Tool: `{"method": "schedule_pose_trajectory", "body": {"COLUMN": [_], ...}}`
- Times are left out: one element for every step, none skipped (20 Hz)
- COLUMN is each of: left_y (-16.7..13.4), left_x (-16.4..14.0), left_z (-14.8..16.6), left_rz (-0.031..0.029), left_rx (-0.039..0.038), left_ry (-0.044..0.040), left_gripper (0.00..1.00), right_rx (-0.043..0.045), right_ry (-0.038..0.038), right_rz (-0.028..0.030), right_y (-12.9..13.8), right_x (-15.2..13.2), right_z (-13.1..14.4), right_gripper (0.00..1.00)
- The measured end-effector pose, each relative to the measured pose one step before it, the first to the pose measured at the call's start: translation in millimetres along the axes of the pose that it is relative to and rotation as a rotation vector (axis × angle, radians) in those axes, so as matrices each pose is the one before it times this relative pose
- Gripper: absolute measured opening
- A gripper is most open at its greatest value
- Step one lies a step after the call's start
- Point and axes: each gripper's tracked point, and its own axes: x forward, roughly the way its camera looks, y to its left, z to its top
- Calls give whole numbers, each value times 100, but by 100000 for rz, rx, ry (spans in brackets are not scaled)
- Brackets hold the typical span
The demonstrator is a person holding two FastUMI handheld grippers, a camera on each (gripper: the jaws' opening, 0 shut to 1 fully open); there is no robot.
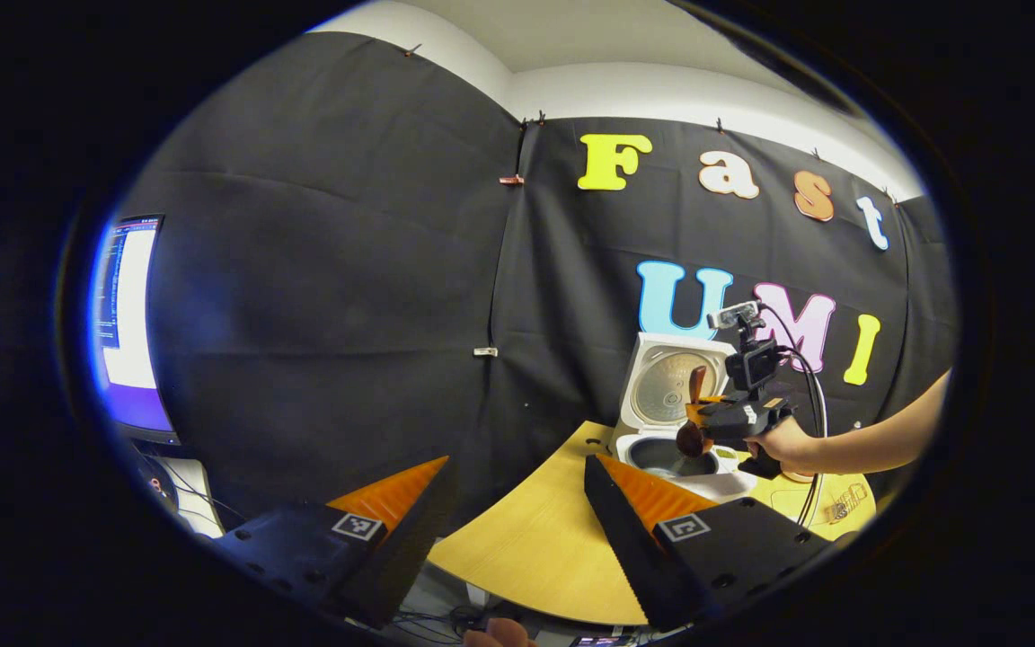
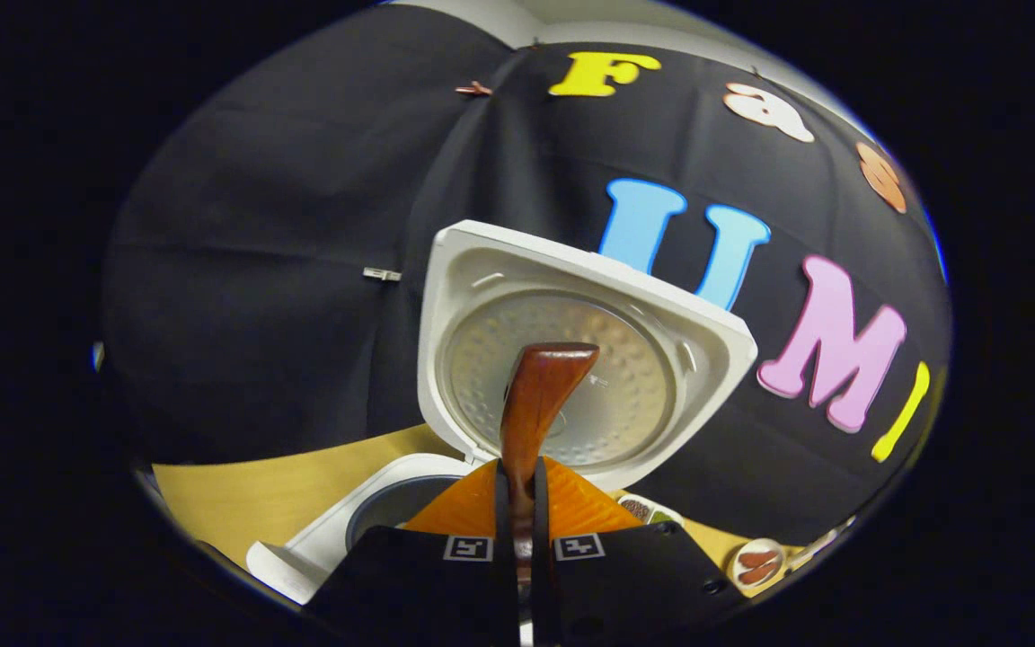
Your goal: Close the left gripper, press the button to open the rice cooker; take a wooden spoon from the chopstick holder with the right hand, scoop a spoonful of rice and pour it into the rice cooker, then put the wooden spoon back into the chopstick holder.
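Right gripper [image 2: 517, 503] clamped, both fingers pressed on the handle of a reddish-brown wooden spoon [image 2: 535, 395], handle end projecting forward and up past the fingertips. From the left gripper view, same right gripper [image 1: 706, 422] held by a bare hand [image 1: 782, 445], spoon bowl [image 1: 690, 438] hanging below it at the mouth of the white rice cooker [image 1: 661, 440]. Directly beyond the tool: upright open lid [image 2: 571, 359] with dimpled metal inner plate; beneath the tool: dark inner pot [image 2: 392, 508], contents not discernible. Rice in the spoon bowl: cannot tell. Cooker standing on a light wooden table [image 1: 526, 539]. Just right of the tool, low: small printed dishes [image 2: 756, 562], partly cut off. Chopstick holder not made out with certainty. Left gripper [image 1: 513, 521] spread wide, empty, held well back from the cooker over the table's near edge. Judged step: pouring over the pot, lid-opening done. Next move calls for tipping the bowl fully, then lifting clear of the lid and carrying the spoon back to the holder, grip maintained.
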Motion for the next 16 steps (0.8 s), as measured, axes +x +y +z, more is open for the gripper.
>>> {"method": "schedule_pose_trajectory", "body": {"left_y": [-74, 28, 49, -2, 22, 12, 13, 41, 102, -147, -180, -105, -163, -236, -380, -544], "left_x": [20, -86, 36, -44, -55, -115, 5, -80, -65, 20, -51, -14, 25, -4, 38, 69], "left_z": [83, -83, 28, 28, 53, -52, -21, -56, -2, -229, 55, 109, 150, 12, 200, 301], "left_rz": [-96, 41, 111, 118, 147, 279, 216, 220, 451, 26, 0, -259, -275, -399, -574, -678], "left_rx": [-75, 61, 171, 153, 82, 125, 46, 119, 175, -122, -207, -65, 317, 496, 407, 265], "left_ry": [-77, -14, -70, -186, -26, 57, -7, -51, 55, 156, -18, -333, -280, -330, -169, -293], "left_gripper": [95, 95, 95, 95, 95, 95, 95, 95, 95, 95, 95, 95, 95, 95, 95, 95], "right_rx": [-4758, -4062, -3288, -2797, -2535, -493, 4490, 10083, 12826, 9945, 11033, 9409, 10005, 9087, 7965, 6798], "right_ry": [-1243, -699, -594, -392, -239, 126, 946, 1099, 1293, 883, 630, 910, 296, -393, -920, -1128], "right_rz": [874, 680, 418, -76, -234, -48, 828, 655, -1101, -1845, -2371, -1517, -1327, -738, -679, -227], "right_y": [486, 413, 288, 239, 33, 34, 44, -172, -570, -700, -1282, -1069, -1275, -1106, -1113, -991], "right_x": [-68, -70, -22, -98, -64, -72, -16, -52, 153, -137, 2, -295, -382, -581, -723, -714], "right_z": [224, 71, 156, 41, 69, -5, -259, -217, -36, 11, 122, -11, 57, 432, 772, 849], "right_gripper": [10, 10, 10, 10, 10, 10, 10, 10, 10, 11, 10, 10, 10, 10, 10, 10]}}
